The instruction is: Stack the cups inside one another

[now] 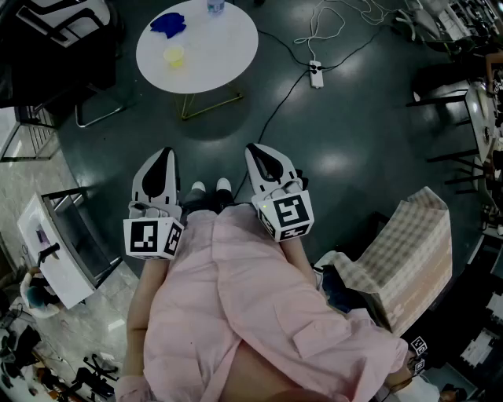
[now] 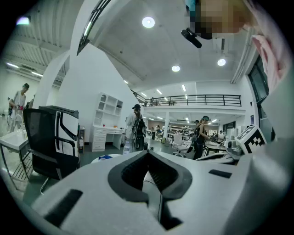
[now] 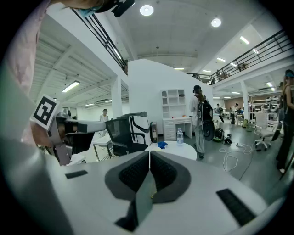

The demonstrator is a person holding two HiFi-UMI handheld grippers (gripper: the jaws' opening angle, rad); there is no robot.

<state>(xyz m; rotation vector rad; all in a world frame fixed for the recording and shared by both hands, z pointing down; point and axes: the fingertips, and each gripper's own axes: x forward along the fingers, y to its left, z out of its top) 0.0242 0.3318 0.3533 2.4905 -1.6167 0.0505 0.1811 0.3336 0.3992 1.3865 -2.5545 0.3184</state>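
Note:
A round white table (image 1: 224, 47) stands a few steps ahead on the dark floor. On it lie a blue cup-like item (image 1: 167, 23) and a small yellow cup (image 1: 174, 55); their exact shapes are too small to tell. My left gripper (image 1: 163, 154) and right gripper (image 1: 255, 149) are held close to the body, far short of the table. Both are shut with nothing between the jaws. In the right gripper view the shut right gripper (image 3: 149, 153) points toward the table (image 3: 183, 151) and the blue item (image 3: 161, 145). In the left gripper view the left gripper (image 2: 148, 155) shows its pads meeting.
A water bottle (image 3: 179, 136) stands on the table. A black office chair (image 3: 131, 133) is left of it. A power strip (image 1: 316, 74) with cables lies on the floor. A checked-cloth seat (image 1: 409, 251) sits at my right, a white desk (image 1: 59, 251) at my left. People stand beyond.

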